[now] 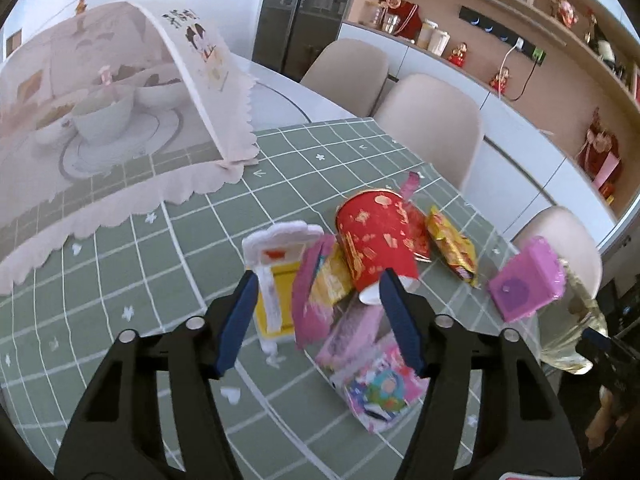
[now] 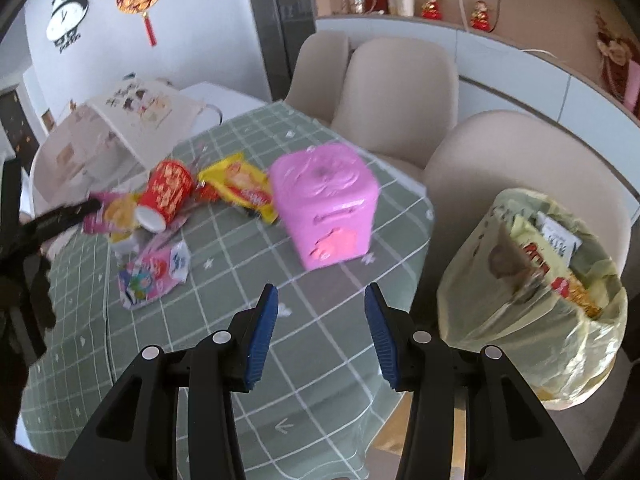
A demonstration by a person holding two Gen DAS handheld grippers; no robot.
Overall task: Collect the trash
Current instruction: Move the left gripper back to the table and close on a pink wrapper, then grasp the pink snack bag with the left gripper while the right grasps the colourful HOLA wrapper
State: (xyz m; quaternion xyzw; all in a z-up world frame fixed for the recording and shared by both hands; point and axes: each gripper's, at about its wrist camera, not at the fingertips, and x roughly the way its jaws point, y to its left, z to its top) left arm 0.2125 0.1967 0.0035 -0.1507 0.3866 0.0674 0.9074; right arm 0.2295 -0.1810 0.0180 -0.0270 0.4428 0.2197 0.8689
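My left gripper [image 1: 316,280] hangs with jaws apart and nothing gripped, over the wrappers [image 1: 320,288] and tipped red cup [image 1: 376,240] on the green tablecloth [image 1: 140,264]. My right gripper [image 2: 320,296] is empty and open too, near the pink box [image 2: 328,204]; the trash bag [image 2: 532,300] stands beside the table.

A tabletop [image 2: 328,344] under a green cloth with a white grid fills the room's middle. 3 beige chairs [image 1: 430,120] stand along its far edge. Behind them runs a white cabinet [image 1: 516,156] below wooden shelves [image 1: 568,28] of red ornaments. A panda clock [image 2: 66,14] hangs on the white wall [image 2: 208,40], in soft daylight.
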